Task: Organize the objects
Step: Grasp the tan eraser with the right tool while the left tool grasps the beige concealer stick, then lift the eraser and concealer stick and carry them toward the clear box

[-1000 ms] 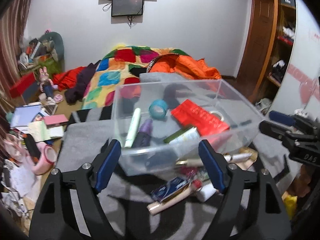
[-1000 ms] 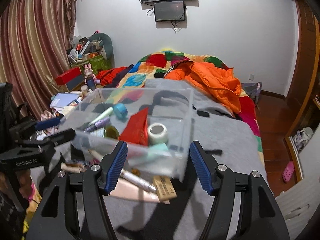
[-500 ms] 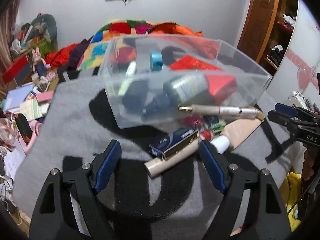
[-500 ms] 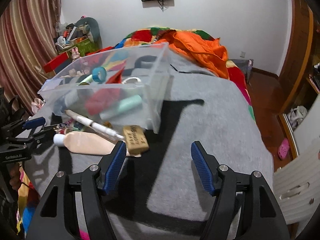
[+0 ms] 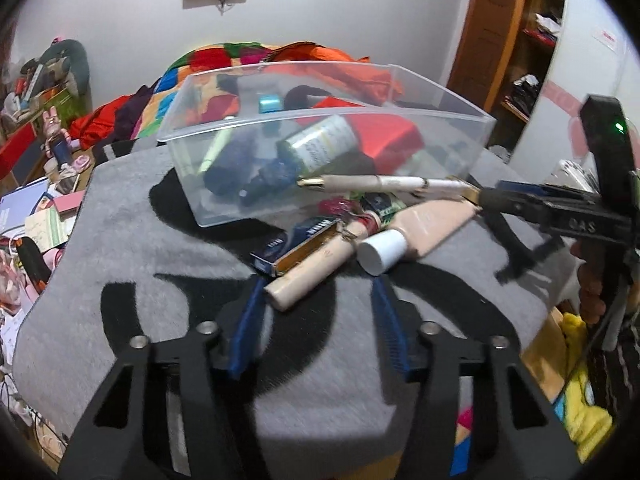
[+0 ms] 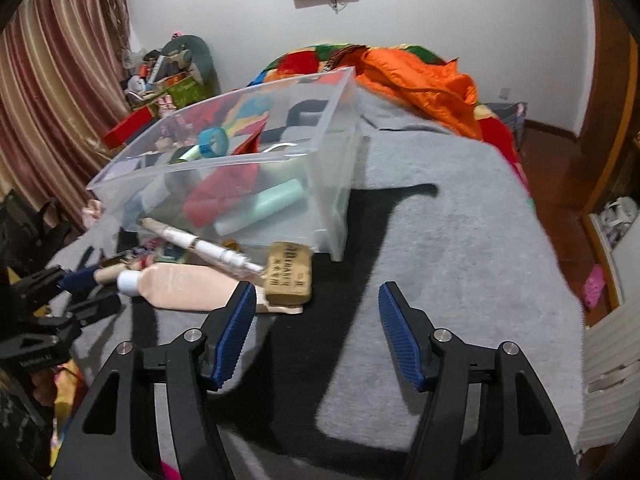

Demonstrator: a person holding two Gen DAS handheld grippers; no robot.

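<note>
A: Why does the clear plastic storage bin (image 5: 320, 136) sit at the middle of the grey blanket (image 6: 460, 240)?

B: I judge it is the collecting point. It already holds a green-labelled bottle (image 5: 320, 146), a blue tape roll (image 6: 213, 142), a red flat packet (image 6: 224, 196) and a mint-green tube (image 6: 264, 206). The loose things lie just outside its near wall, within reach of both tools.

A: Which ones are loose?

B: A long beige-and-white pen-like tube (image 5: 384, 183) leaning against the bin wall, a peach squeeze tube with a white cap (image 5: 416, 232), a pale wooden cylinder (image 5: 316, 270), a dark blue slim box with a gold edge (image 5: 296, 246), and a tan block stamped with dark characters (image 6: 289, 276).

A: And the tools?

B: The left gripper (image 5: 320, 296) points down at the wooden cylinder. Its jaws are closing, the cylinder's near end lies between the blue fingertips (image 5: 246, 330), and I see no pad pressing on it yet. The right gripper (image 6: 316, 320) hovers over bare blanket just beside the tan block, its jaws easing inward with nothing between them.

A: Any writing?

B: The block's characters are too blurred to read, as are the bottle label and the white print on the blue box. The right tool's black body shows letters like "DAS" in the left view.
</note>
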